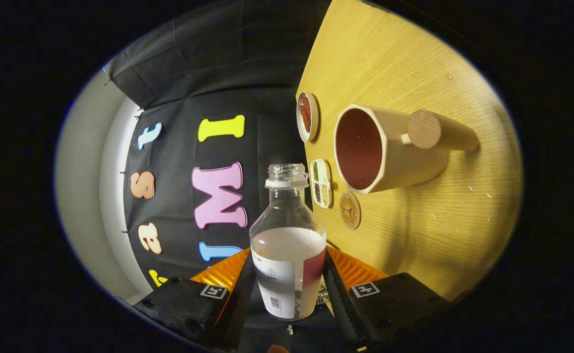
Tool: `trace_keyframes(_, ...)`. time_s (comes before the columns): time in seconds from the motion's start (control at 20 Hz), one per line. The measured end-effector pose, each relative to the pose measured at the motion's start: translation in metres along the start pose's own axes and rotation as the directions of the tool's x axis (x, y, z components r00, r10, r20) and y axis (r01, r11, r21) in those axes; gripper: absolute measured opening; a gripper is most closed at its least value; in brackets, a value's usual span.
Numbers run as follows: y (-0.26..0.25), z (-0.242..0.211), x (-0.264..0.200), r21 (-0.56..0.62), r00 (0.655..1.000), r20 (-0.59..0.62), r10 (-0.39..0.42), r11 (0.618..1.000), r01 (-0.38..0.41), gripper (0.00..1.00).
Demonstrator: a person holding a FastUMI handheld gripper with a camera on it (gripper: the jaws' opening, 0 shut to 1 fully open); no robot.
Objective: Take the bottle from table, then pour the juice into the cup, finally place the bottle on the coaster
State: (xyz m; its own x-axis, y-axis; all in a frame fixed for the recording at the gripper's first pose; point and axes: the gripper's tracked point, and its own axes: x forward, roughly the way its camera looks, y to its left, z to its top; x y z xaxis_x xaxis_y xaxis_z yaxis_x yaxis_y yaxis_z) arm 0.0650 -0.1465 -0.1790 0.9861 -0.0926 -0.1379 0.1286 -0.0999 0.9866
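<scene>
Bottle [287,245], uncapped and partly full of pale juice, is clamped between both fingers of the gripper [289,289], rolled sideways in the air near the cup [382,149]. Its mouth looks short of the rim, so tipping further could spill juice onto the table [414,235] beside the coaster [350,210].

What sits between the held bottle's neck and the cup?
In the gripper view, a small divided dish lies between the bottle, clamped by the gripper, and the cup; the coaster sits just below that line.
</scene>
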Motion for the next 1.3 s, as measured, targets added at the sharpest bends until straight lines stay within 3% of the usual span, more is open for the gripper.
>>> trace_keyframes(1.3,-0.0043,0.0027,-0.0007,0.17,1.0,0.021,0.021,0.985,-0.024,0.76)
